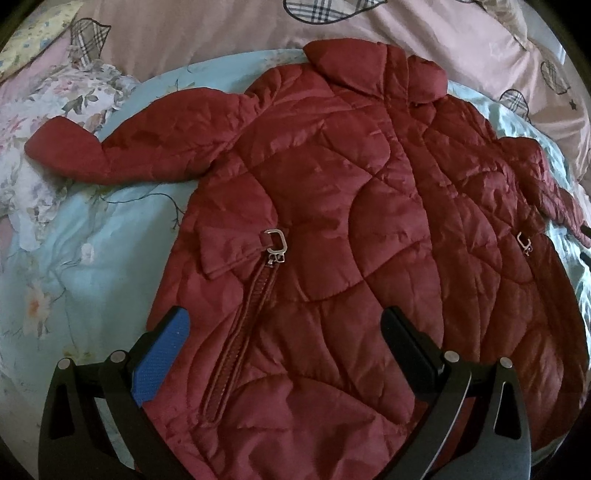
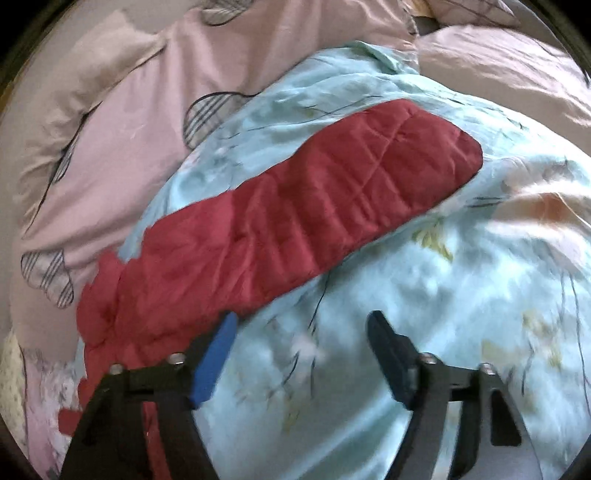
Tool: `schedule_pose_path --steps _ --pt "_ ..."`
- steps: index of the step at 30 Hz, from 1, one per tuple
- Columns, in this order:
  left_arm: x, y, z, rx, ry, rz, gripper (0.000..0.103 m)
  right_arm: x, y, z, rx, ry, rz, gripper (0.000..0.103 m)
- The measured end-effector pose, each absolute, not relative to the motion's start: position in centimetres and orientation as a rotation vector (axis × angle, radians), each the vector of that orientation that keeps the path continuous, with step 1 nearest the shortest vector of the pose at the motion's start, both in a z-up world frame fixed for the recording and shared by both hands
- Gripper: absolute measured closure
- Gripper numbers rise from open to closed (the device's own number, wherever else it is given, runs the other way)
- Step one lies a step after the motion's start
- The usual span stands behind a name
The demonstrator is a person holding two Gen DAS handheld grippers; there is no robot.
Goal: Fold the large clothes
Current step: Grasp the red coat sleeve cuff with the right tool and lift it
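The red jacket (image 1: 332,221) lies flat beneath the gaping left gripper (image 1: 284,332); the right gripper (image 2: 301,328) gapes beside 1 sleeve (image 2: 295,214).

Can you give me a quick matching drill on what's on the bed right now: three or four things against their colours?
Things:
1. jacket
2. top bed sheet
3. duvet behind
4. pad on left tool

Colours:
A. pale pink with plaid patches
B. bright blue
C. dark red, quilted
D. light blue, floral

Pairs: 1-C, 2-D, 3-A, 4-B
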State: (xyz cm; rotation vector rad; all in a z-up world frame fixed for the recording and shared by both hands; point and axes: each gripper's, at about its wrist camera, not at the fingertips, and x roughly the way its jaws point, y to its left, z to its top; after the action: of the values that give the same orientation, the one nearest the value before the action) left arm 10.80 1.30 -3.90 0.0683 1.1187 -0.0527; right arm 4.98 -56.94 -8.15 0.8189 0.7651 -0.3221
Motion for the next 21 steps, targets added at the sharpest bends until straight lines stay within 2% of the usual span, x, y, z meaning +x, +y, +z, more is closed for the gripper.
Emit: schedule_pose_path --steps 7,13,16,21 --pt "11.7 0.8 -4.8 0.093 1.133 -0.045 0.0 6.7 -58.9 -9.1 0.878 0.716 -0.305 0.039" --pt "12.3 0.3 -5.2 0.105 1.14 -0.048 0.0 8.1 -60.6 -9.6 0.897 0.695 -0.326 0.049" --pt "12.6 0.1 -5.3 0.116 1.14 -0.044 0.0 8.5 -61.3 -9.4 0.896 0.67 -0.332 0.057" --pt "13.2 0.0 -5.3 0.112 1.128 -0.041 0.0 9.3 -61.8 -8.8 0.856 0.66 -0.354 0.079"
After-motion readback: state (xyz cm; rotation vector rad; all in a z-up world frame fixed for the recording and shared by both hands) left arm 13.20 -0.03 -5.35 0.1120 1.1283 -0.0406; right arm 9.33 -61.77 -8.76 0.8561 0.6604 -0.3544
